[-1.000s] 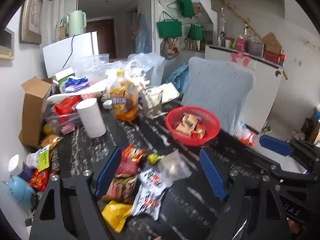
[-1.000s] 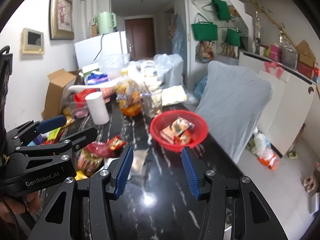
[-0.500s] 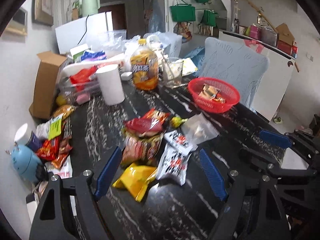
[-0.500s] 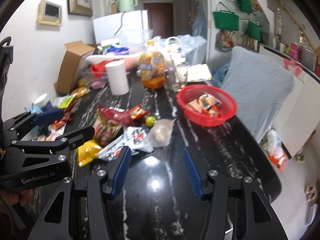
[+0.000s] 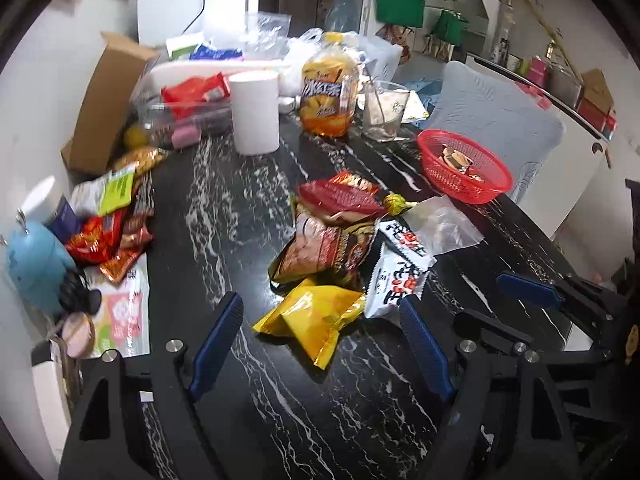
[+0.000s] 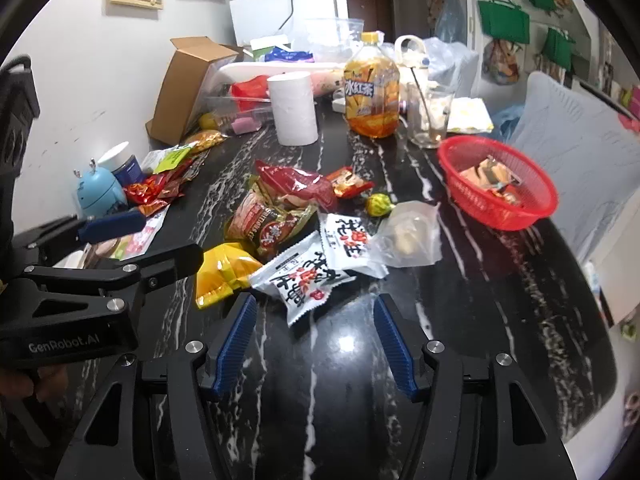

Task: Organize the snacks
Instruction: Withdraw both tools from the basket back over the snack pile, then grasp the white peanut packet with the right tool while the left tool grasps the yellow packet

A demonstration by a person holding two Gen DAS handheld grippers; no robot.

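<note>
A heap of snack packets lies mid-table: a yellow packet (image 5: 316, 316) (image 6: 224, 272), white packets with red print (image 5: 396, 276) (image 6: 308, 276), a brown-red packet (image 5: 320, 248) (image 6: 268, 224), a dark red bag (image 5: 340, 200) (image 6: 296, 184) and a clear bag (image 5: 440, 224) (image 6: 408, 232). A red basket (image 5: 492, 188) (image 6: 536, 208) at the right holds a few snacks. My left gripper (image 5: 320, 340) is open and empty, just short of the yellow packet. My right gripper (image 6: 312, 340) is open and empty, just short of the white packets.
A paper roll (image 5: 256, 112) (image 6: 294, 108), an orange drink bottle (image 5: 328, 92) (image 6: 372, 92) and a glass (image 5: 384, 112) (image 6: 430, 116) stand behind the heap. More packets (image 5: 108, 220) and a blue figurine (image 6: 98, 192) line the left edge. A cardboard box (image 6: 188, 88) leans by the wall. A chair (image 5: 500, 120) stands at the right.
Both grippers have pulled back and tilted down, so the snack heap now lies just ahead of their fingers. Both stay open and empty.
</note>
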